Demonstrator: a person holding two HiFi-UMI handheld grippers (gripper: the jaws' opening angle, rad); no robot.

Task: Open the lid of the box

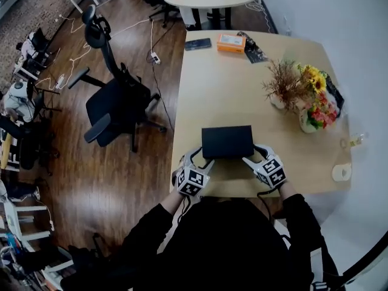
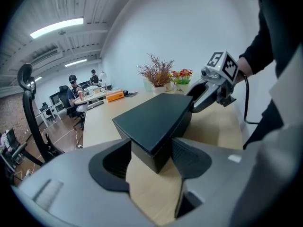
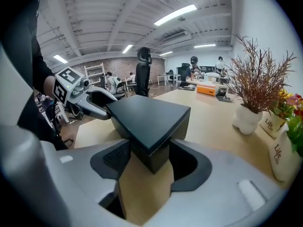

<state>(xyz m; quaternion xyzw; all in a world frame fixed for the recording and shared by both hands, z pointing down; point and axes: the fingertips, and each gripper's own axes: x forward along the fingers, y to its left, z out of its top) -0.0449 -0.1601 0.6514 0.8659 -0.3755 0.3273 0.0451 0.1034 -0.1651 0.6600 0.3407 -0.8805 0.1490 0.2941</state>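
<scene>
A flat black box point(image 1: 227, 141) with its lid down lies near the front edge of the wooden table point(image 1: 224, 83). My left gripper point(image 1: 202, 157) sits at the box's near left corner. In the left gripper view that corner point(image 2: 154, 126) fills the gap between the jaws, and both pads lie against its sides. My right gripper point(image 1: 256, 154) holds the near right corner in the same way. In the right gripper view the box point(image 3: 149, 119) is wedged between the pads. Each gripper also shows across the box in the other's view: right gripper point(image 2: 196, 98), left gripper point(image 3: 105, 109).
A dried plant in a white pot point(image 1: 285, 86) and a flower vase point(image 1: 315, 111) stand to the right behind the box. An orange box point(image 1: 231, 42) and a phone point(image 1: 197, 43) lie at the far end. A small white object point(image 1: 342, 172) sits at the right edge. An office chair point(image 1: 115, 105) stands left of the table.
</scene>
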